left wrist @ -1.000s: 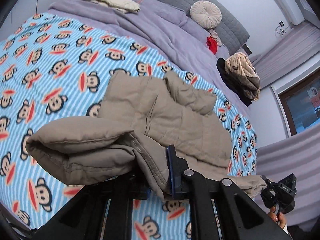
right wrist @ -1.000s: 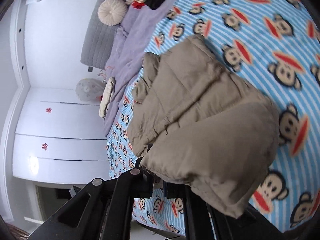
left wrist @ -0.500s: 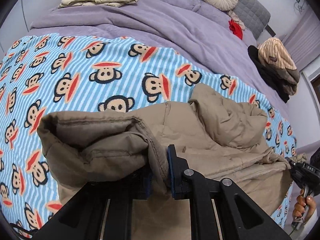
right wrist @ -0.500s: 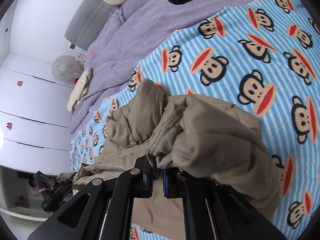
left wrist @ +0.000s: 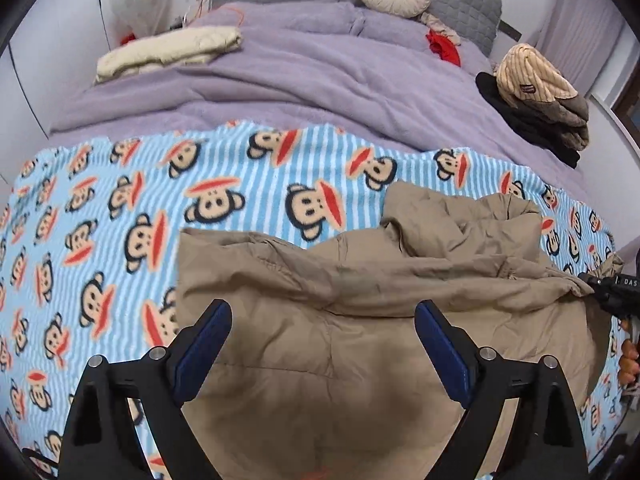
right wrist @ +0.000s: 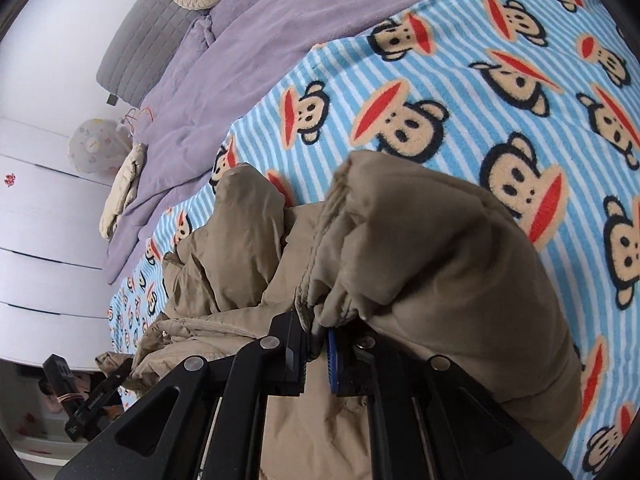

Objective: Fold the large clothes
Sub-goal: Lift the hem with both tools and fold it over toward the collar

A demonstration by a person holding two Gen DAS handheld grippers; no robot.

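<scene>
A tan padded jacket [left wrist: 360,320] is spread on the monkey-print blanket [left wrist: 120,208], folded over itself along the blanket's near edge. The left gripper [left wrist: 322,344] is held above it, its jaws just opened wide; the cloth lies below and between the blue pads [left wrist: 204,340], untouched by them as far as can be judged. The right gripper [right wrist: 316,350] is clenched on a bunched fold of the jacket, seen at 3 o'clock in the left view. A cream folded garment [left wrist: 168,52] lies at 11 o'clock on the purple duvet [left wrist: 300,80], a pile of clothes [left wrist: 536,96] at 2 o'clock.
</scene>
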